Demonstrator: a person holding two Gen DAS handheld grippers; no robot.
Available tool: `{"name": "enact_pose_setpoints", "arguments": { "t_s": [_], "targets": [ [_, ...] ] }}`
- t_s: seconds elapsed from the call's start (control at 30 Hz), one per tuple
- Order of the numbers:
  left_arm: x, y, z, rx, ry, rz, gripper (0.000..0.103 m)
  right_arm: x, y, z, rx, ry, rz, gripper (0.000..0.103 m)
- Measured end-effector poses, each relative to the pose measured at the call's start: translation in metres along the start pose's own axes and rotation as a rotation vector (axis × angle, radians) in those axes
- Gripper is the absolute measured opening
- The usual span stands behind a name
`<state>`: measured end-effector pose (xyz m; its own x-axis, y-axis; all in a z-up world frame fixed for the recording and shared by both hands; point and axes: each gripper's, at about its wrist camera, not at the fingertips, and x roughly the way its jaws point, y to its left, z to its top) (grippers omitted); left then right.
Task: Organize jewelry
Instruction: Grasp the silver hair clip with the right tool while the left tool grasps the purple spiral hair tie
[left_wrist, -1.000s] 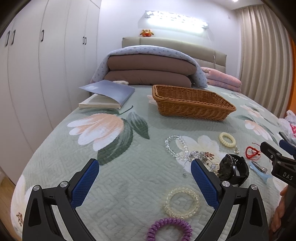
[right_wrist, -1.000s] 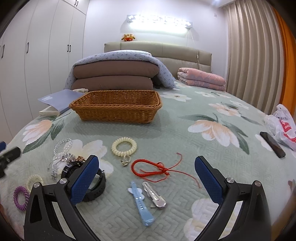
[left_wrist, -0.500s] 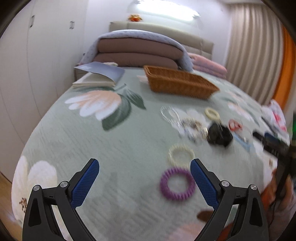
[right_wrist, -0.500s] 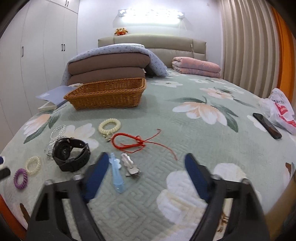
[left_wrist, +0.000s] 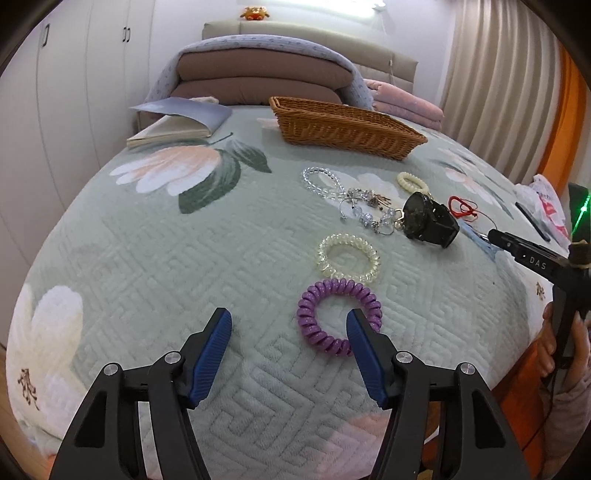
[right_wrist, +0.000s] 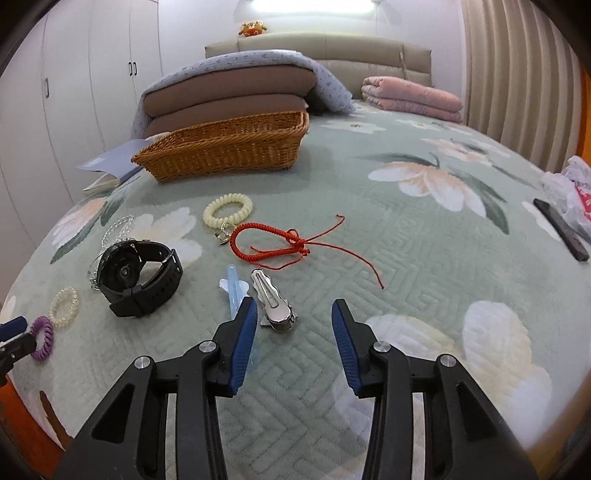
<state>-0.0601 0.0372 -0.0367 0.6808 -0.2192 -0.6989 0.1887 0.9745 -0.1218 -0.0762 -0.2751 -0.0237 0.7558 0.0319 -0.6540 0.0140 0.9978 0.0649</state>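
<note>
Purple coil band (left_wrist: 339, 316) near front edge of bed (left_wrist: 147, 251), partly behind right blue pad of left gripper (left_wrist: 289, 334), jaws apart. Silver clip (right_wrist: 274, 303) between spread pads of right gripper (right_wrist: 294, 316). Wicker basket (right_wrist: 229, 149) far back, mid-bed.

Home bedroom; quilted bed (right_wrist: 406, 229), headboard (right_wrist: 332, 48), wardrobes (left_wrist: 55, 110), curtains (right_wrist: 517, 74)
</note>
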Motion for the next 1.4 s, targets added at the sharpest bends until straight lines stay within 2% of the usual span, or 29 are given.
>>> {"name": "enact_pose_setpoints", "arguments": {
  "t_s": [0.33, 0.47, 0.5, 0.57, 0.63, 0.7, 0.77, 0.83, 0.97, 1.17, 1.4],
  "targets": [
    [0.005, -0.008, 0.003, 0.034, 0.033, 0.016, 0.064, 0.021, -0.015, 0.017, -0.043, 0.145, 0.122, 0.041],
    [0.009, -0.011, 0.007, 0.05, 0.048, 0.038, 0.057, 0.023, 0.001, 0.012, -0.122, 0.114, 0.063, 0.04],
    [0.011, -0.013, 0.006, 0.059, 0.051, 0.048, 0.057, 0.023, 0.005, 0.012, -0.138, 0.107, 0.048, 0.038],
    [0.014, -0.018, 0.007, 0.078, 0.056, 0.075, 0.057, 0.022, 0.012, 0.011, -0.164, 0.093, 0.038, 0.025],
    [0.014, -0.023, 0.007, 0.088, 0.055, 0.097, 0.049, 0.021, 0.012, 0.01, -0.168, 0.082, 0.028, 0.024],
    [0.014, -0.028, 0.006, 0.104, 0.043, 0.099, 0.026, 0.017, 0.01, 0.009, -0.162, 0.072, 0.029, 0.024],
    [0.013, -0.032, 0.006, 0.112, 0.033, 0.103, 0.012, 0.014, 0.008, 0.009, -0.151, 0.064, 0.033, 0.023],
    [0.011, -0.032, 0.009, 0.096, 0.029, 0.098, 0.012, 0.01, 0.007, 0.01, -0.142, 0.052, 0.038, 0.023],
    [-0.004, -0.023, 0.019, 0.035, -0.037, 0.0, 0.012, -0.006, 0.009, 0.018, -0.124, 0.003, 0.062, 0.023],
    [-0.02, -0.023, 0.06, 0.017, -0.132, -0.035, 0.011, -0.021, 0.023, 0.053, -0.116, -0.078, 0.087, 0.023],
    [-0.016, -0.036, 0.143, 0.075, -0.231, -0.027, 0.012, -0.006, 0.043, 0.135, -0.131, -0.178, 0.077, 0.023]
  ]
}}
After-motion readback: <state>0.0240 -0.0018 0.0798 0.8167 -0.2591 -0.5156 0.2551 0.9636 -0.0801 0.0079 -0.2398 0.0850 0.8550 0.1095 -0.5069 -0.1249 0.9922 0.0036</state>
